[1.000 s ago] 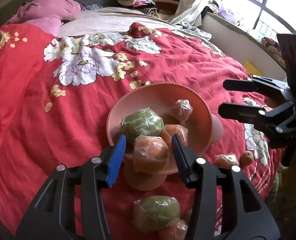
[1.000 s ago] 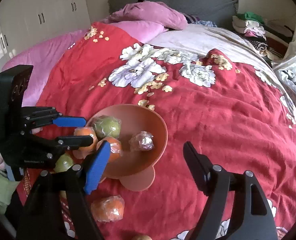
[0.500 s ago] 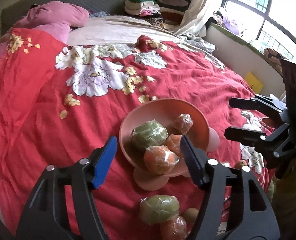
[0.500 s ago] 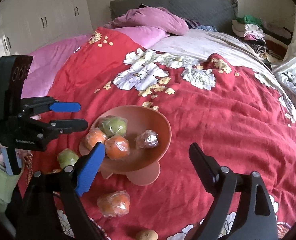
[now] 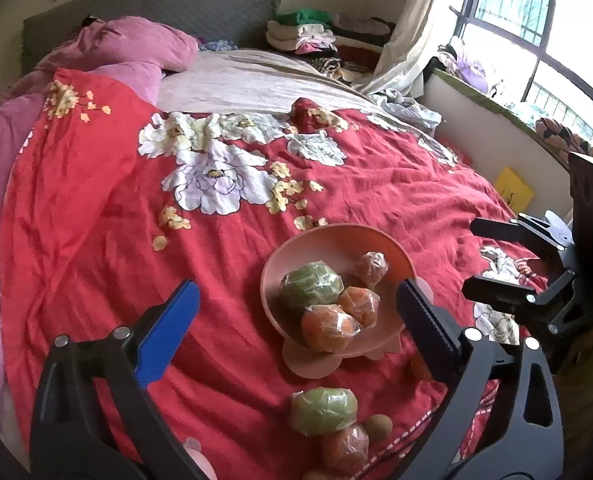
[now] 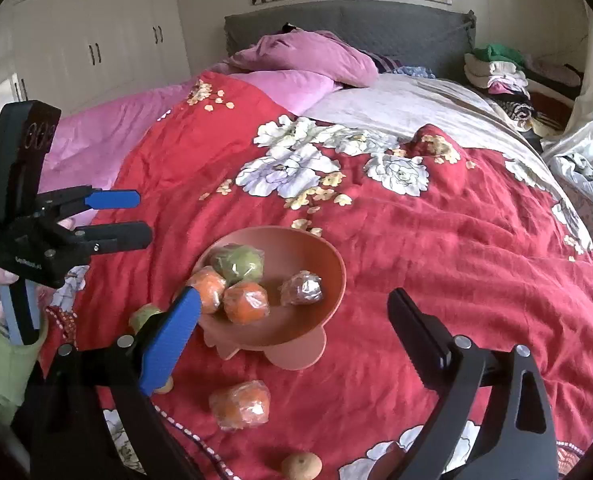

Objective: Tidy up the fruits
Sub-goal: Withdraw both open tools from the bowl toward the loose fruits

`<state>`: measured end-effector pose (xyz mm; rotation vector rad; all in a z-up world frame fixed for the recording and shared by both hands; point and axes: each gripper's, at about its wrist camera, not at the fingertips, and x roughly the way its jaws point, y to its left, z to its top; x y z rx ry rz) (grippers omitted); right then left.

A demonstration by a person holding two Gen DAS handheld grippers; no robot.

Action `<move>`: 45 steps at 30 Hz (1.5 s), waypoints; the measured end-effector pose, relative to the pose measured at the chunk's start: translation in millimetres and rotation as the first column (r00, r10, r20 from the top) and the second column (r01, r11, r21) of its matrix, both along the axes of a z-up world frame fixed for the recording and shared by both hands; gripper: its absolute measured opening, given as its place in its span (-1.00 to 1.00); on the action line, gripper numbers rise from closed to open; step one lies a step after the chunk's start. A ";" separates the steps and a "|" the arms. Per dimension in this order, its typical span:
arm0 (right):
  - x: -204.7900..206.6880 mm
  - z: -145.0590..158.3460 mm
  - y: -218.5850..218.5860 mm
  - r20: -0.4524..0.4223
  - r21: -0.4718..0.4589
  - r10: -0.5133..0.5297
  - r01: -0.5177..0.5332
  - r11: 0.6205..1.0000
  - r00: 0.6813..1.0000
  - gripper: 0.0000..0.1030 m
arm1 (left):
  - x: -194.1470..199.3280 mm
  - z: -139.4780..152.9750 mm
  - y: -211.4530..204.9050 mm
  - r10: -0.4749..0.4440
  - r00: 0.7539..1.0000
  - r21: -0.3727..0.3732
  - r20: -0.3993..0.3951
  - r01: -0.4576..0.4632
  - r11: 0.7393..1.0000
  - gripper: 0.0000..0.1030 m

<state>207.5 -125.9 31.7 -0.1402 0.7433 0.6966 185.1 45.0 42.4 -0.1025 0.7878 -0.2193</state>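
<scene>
My left gripper (image 5: pixel 296 328) is opening, jaws wide, nothing between the pads. My right gripper (image 6: pixel 296 328) is opening too, also empty. The bowl (image 5: pixel 324 240) sits on the red quilt (image 5: pixel 96 200) and holds four wrapped fruits: a green one (image 5: pixel 310 286), two oranges (image 5: pixel 328 326), a brownish one (image 5: pixel 370 266). More lie loose on the quilt near the bowl: a green fruit (image 5: pixel 322 410) and a wrapped orange (image 6: pixel 240 404).
</scene>
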 end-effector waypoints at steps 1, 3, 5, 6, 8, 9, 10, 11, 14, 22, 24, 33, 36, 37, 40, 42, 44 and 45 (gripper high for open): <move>-1.1 0.4 -0.3 0.001 0.002 0.000 0.000 1.000 1.000 0.83 | -1.6 1.0 0.6 0.003 1.000 0.001 0.002 -0.003 1.000 0.81; -3.2 0.9 -0.2 0.002 0.005 0.004 -0.004 1.000 1.000 0.84 | -6.5 3.0 1.3 0.012 1.000 0.001 0.007 -0.012 1.000 0.81; -5.1 1.4 0.2 0.002 0.008 0.006 -0.007 1.000 1.000 0.84 | -11.6 4.3 3.6 0.022 1.000 -0.006 0.008 -0.022 1.000 0.81; -6.3 1.5 0.7 0.004 0.008 0.010 -0.010 1.000 1.000 0.84 | -13.8 5.0 4.9 0.025 1.000 -0.007 0.010 -0.025 1.000 0.81; -8.5 2.0 1.5 0.005 0.008 0.011 -0.011 1.000 1.000 0.84 | -18.9 6.8 7.3 0.034 0.999 -0.010 0.015 -0.034 0.999 0.81; -9.6 2.6 1.4 0.007 0.010 0.012 -0.012 1.000 1.000 0.84 | -21.1 7.8 8.5 0.039 0.999 -0.014 0.017 -0.039 0.999 0.81; -10.8 3.2 1.4 0.008 0.012 0.014 -0.014 1.000 1.000 0.84 | -22.6 8.8 9.5 0.042 0.999 -0.018 0.019 -0.042 0.999 0.81; -12.5 3.5 1.1 0.008 0.014 0.015 -0.015 1.000 1.000 0.85 | -24.8 9.5 10.3 0.046 0.999 -0.020 0.020 -0.046 0.999 0.81; -15.2 4.0 0.0 0.009 0.017 0.015 -0.015 1.000 1.000 0.85 | -29.2 11.3 9.7 0.050 0.998 -0.016 0.024 -0.050 0.999 0.81; -23.3 3.8 -1.4 0.008 0.020 0.018 -0.018 1.000 1.000 0.85 | -42.2 11.8 7.6 0.062 0.998 -0.014 0.033 -0.062 0.998 0.81; -27.0 3.4 -0.4 0.008 0.020 0.024 -0.024 1.000 1.000 0.85 | -46.0 8.7 8.9 0.065 0.998 -0.019 0.023 -0.065 0.998 0.81; -33.4 1.0 1.2 0.002 0.014 0.034 -0.034 0.999 0.999 0.85 | -59.8 0.3 18.3 0.094 0.996 -0.024 0.000 -0.094 0.995 0.81; -34.4 0.4 -1.5 -0.002 0.017 0.028 -0.028 0.999 1.000 0.85 | -63.7 -2.0 19.3 0.093 0.996 -0.023 -0.006 -0.093 0.995 0.81; -35.0 0.0 -2.3 -0.003 0.017 0.027 -0.027 0.999 1.000 0.85 | -65.4 -3.0 19.3 0.095 0.995 -0.020 -0.006 -0.095 0.995 0.81; -36.8 -2.1 -4.2 -0.008 0.014 0.026 -0.026 1.000 1.000 0.85 | -69.3 -5.4 19.2 0.100 0.995 -0.008 -0.008 -0.100 0.995 0.81; -38.1 -3.4 -4.6 -0.010 0.012 0.026 -0.026 1.000 1.000 0.86 | -72.3 -7.5 19.2 0.101 0.995 -0.007 -0.013 -0.101 0.995 0.81; -40.0 -5.1 -4.3 -0.016 0.012 0.030 -0.030 0.999 0.999 0.86 | -74.5 -9.3 18.2 0.099 0.995 -0.004 -0.018 -0.099 0.995 0.81; -41.0 -5.8 -3.9 -0.017 0.010 0.032 -0.031 0.999 0.999 0.85 | -75.8 -10.0 17.3 0.096 0.995 -0.001 -0.019 -0.096 0.995 0.81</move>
